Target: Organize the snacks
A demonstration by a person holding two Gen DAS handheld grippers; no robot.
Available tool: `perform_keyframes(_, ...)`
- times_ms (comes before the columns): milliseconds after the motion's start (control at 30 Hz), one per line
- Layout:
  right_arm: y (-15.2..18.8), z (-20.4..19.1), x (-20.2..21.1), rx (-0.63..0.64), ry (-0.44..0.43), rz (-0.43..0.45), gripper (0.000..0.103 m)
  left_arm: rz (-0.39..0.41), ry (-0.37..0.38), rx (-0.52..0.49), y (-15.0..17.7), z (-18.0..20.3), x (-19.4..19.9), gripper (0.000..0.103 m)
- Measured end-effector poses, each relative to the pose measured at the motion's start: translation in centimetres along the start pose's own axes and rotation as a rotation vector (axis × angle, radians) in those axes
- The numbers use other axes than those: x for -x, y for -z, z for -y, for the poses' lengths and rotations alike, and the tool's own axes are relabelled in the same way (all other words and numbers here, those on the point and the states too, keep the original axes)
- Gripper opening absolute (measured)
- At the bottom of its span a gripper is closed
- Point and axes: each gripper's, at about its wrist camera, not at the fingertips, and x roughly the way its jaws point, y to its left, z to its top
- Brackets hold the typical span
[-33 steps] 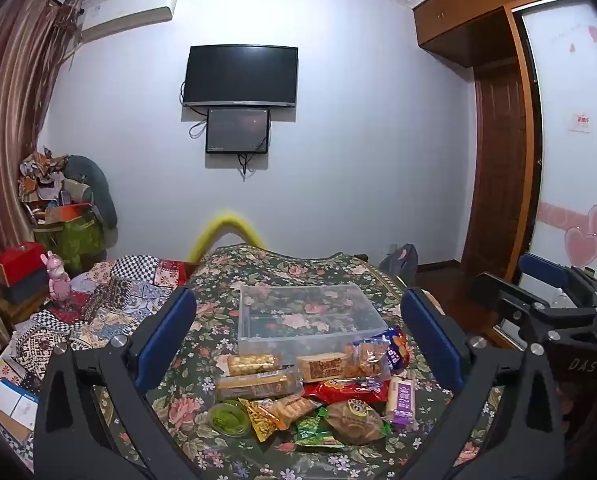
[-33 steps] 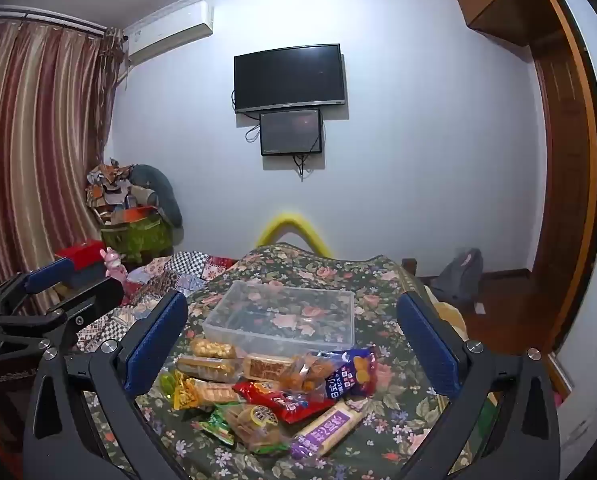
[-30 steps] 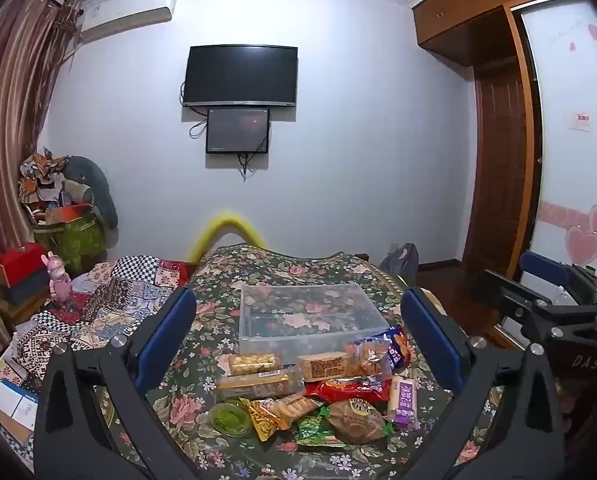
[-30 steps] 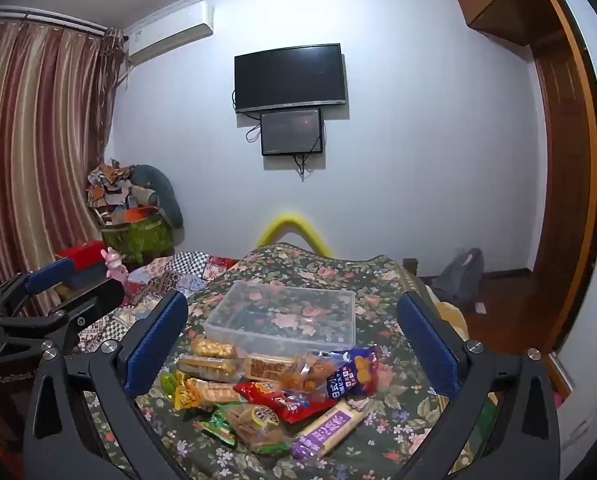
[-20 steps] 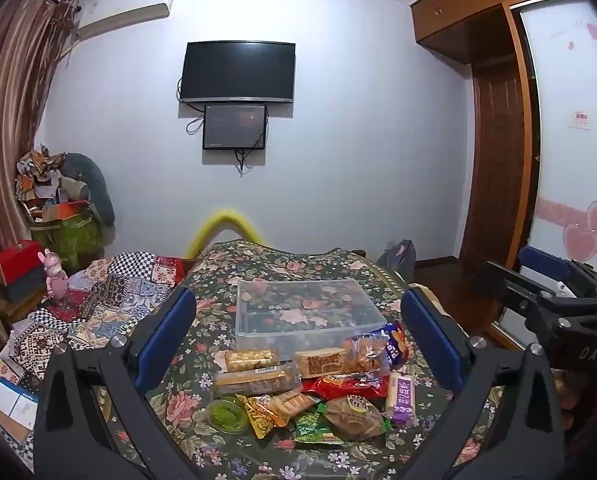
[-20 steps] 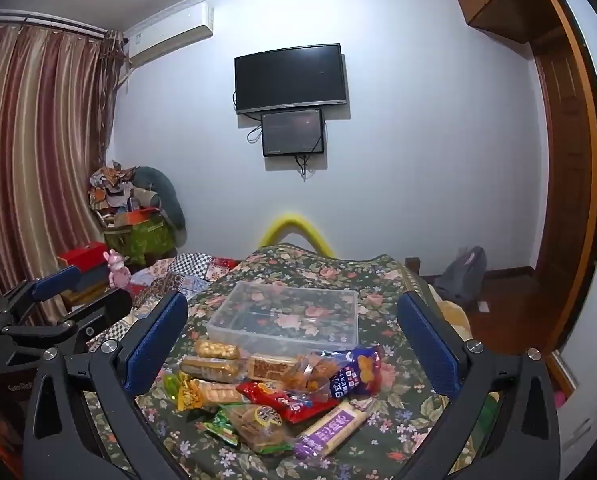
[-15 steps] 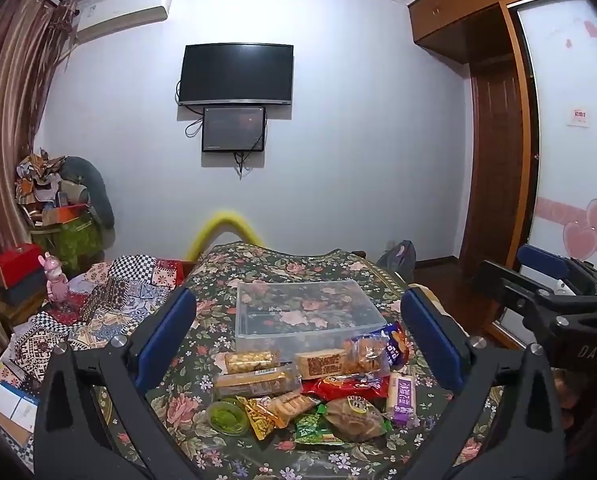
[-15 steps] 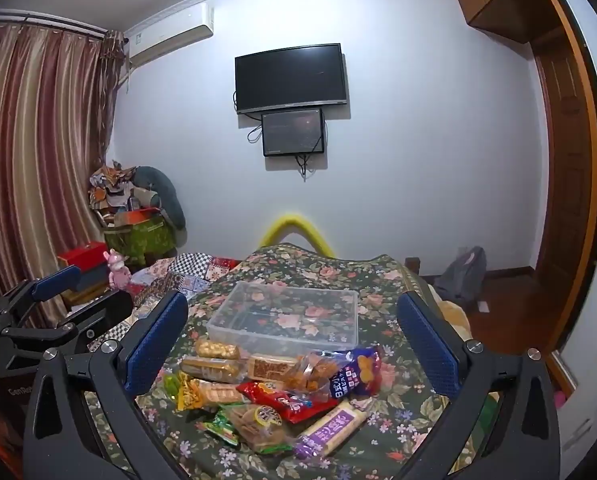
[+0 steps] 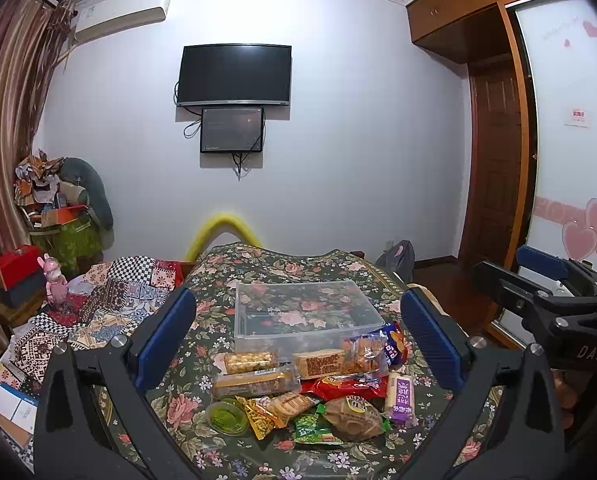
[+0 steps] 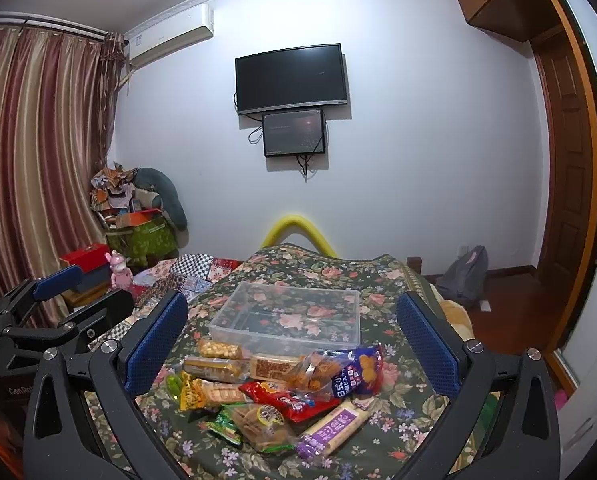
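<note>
Both your claws spread wide, nothing held, above the snacks.
L claw [image 9: 298, 336] and R claw [image 10: 292, 338]: fingers apart, empty. Snack pile [image 9: 310, 388] lies on floral tabletop [image 9: 226, 272], ahead of and between fingers of each claw. Clear bin [image 9: 304, 312] sits just beyond pile, touching it at near wall. Purple-label bar [image 10: 332, 426] at pile's R edge.

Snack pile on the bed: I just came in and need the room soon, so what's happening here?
A person holds a two-finger tool in each hand, and both the left tool and the right tool hang open above the snacks, touching nothing. The packets lie heaped on the floral cover, just in front of a clear bin that has nothing in it. Sorting has not begun.
</note>
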Motion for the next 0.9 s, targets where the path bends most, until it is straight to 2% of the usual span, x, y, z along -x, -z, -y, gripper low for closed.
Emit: perform_keyframes(900,0.08,-0.04,0.02,0.003,-0.011,-0.004,0.103,-0.012,0.001,0.009,0.25,0.01,-0.23,0.103)
